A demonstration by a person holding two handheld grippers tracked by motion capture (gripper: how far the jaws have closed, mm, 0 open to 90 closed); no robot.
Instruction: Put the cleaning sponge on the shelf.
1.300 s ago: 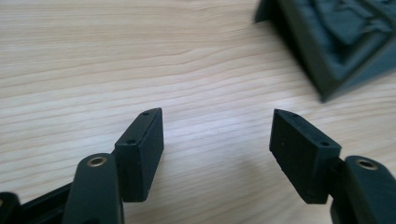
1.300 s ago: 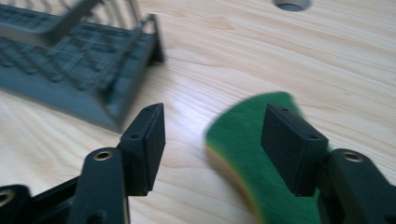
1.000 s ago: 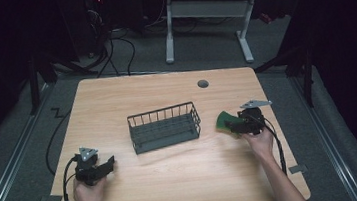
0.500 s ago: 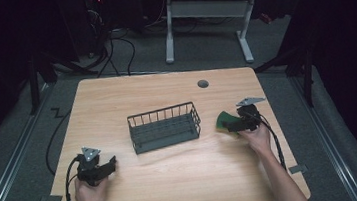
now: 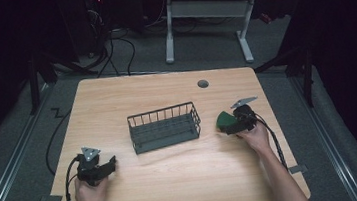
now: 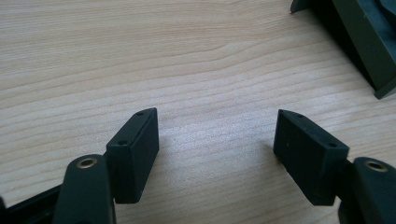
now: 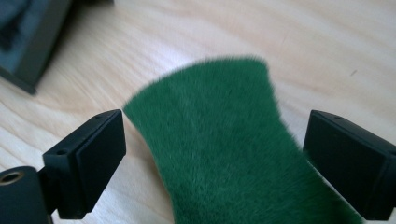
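**A:** Right gripper view is the useful one here. The right gripper (image 7: 212,154) has its jaws spread wide, just been opening, and the green pad (image 7: 224,144) lies between them on the table (image 7: 327,42) with a gap on each side, so nothing's pinching it. I'd say it's a pick-up about to happen: slide in so the pad sits deep between the jaws, keep them level with the wood, squeeze across the narrow waist. It looks fuzzy and soft, so it'll probably squash a bit; close firmly.

**B:** And the other hand? Left gripper (image 6: 215,154) looks parked to me, jaws apart over bare wood, nothing in them.

**A:** Yep, idle. From the high view the pad (image 5: 226,120) is just right of the basket (image 5: 165,127), near it but not touching. My guess is it goes in there.

**B:** What can't we see, though?

**A:** The pad's near end runs off the bottom of the right gripper view, and its edges are blurred. Basket is only a dark corner in both gripper views. Can't tell how thick the pad is, or what's in the dark room behind the table.
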